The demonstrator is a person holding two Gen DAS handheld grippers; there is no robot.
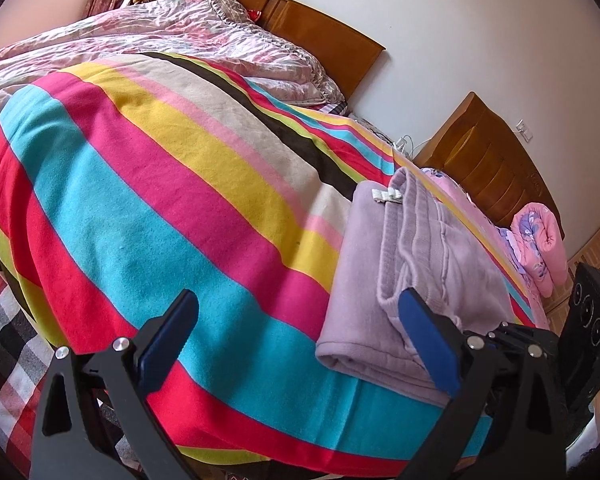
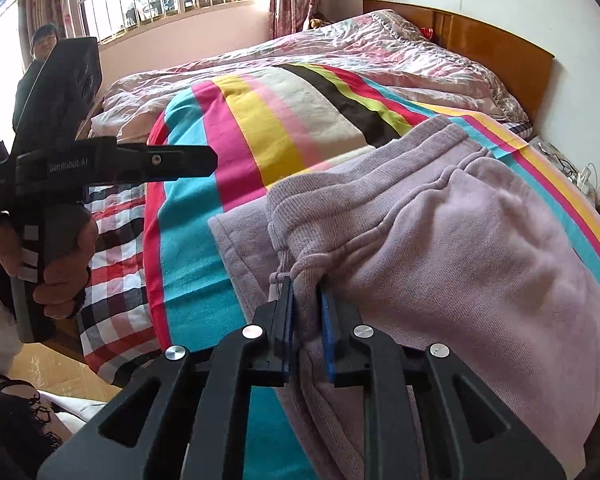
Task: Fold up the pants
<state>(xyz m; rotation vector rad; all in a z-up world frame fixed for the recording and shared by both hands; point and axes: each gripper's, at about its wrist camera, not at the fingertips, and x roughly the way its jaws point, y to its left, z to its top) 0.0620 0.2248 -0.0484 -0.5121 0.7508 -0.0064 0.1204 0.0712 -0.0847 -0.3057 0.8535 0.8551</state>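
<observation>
Lilac pants (image 1: 412, 280) lie folded on the right side of a striped blanket (image 1: 160, 200), waistband toward the headboard. My left gripper (image 1: 300, 300) is open wide above the blanket, its right finger (image 1: 424, 332) over the pants' near left edge, with nothing between the pads. In the right wrist view the pants (image 2: 460, 260) fill the foreground. My right gripper (image 2: 306, 296) is shut on a bunched fold of their near edge, the cloth pinched between the blue pads (image 2: 287, 316). The left gripper (image 2: 208, 162) hovers at the left, held by a hand (image 2: 60, 276).
A pink floral quilt (image 1: 180, 32) is heaped toward the wooden headboard (image 1: 320, 28). A wooden nightstand (image 1: 488, 168) and a rolled pink quilt (image 1: 540, 240) stand at the right. A plaid sheet (image 1: 4, 340) covers the bed's left edge. A person (image 2: 40, 44) stands by the window.
</observation>
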